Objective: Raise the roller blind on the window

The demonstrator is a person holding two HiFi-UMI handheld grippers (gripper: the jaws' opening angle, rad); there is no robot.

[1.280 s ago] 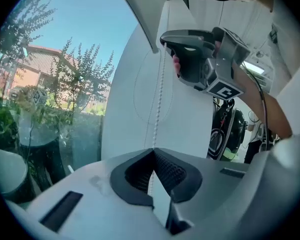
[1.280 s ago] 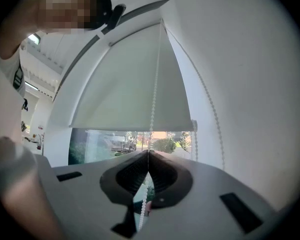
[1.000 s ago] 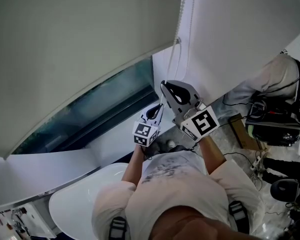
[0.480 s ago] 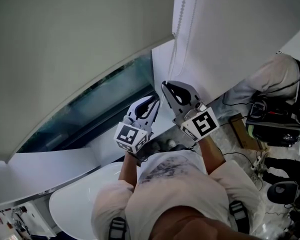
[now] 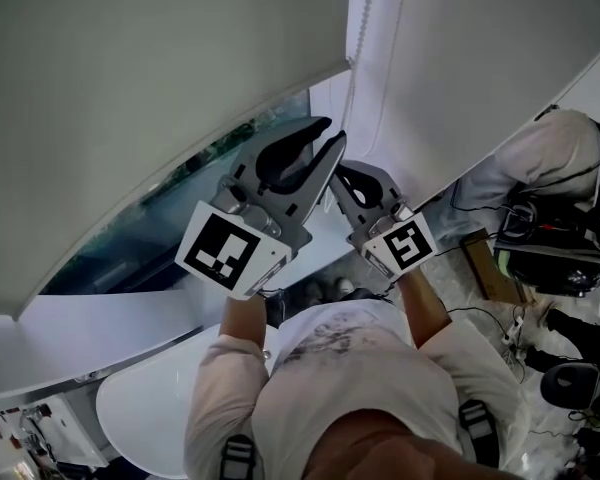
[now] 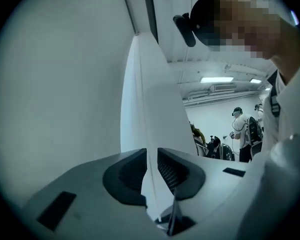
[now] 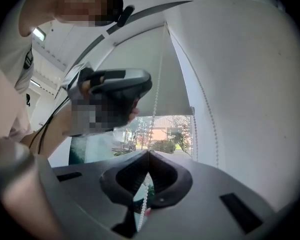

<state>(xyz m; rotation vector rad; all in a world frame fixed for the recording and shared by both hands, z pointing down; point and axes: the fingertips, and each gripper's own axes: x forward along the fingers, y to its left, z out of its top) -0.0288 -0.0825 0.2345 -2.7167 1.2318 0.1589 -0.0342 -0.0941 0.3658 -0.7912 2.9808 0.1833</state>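
Right hand-held gripper (image 7: 148, 154): my jaws are closed on the bead chain (image 7: 158, 84).
Left hand-held gripper (image 5: 331, 132): just above my right one; the jaws have just been opening and stand slightly apart.
Hard to tell: a thin pale line (image 6: 150, 176) runs in that gap, untouched by the pads; I can't say whether it is the chain.
Roller blind (image 5: 160, 68): covers most of the window (image 5: 130, 243), with a strip of glass bare below its hem.
In the way: my Left hand-held gripper hides part of the blind in the right gripper view.
Cut off: the chain's top runs out of view.
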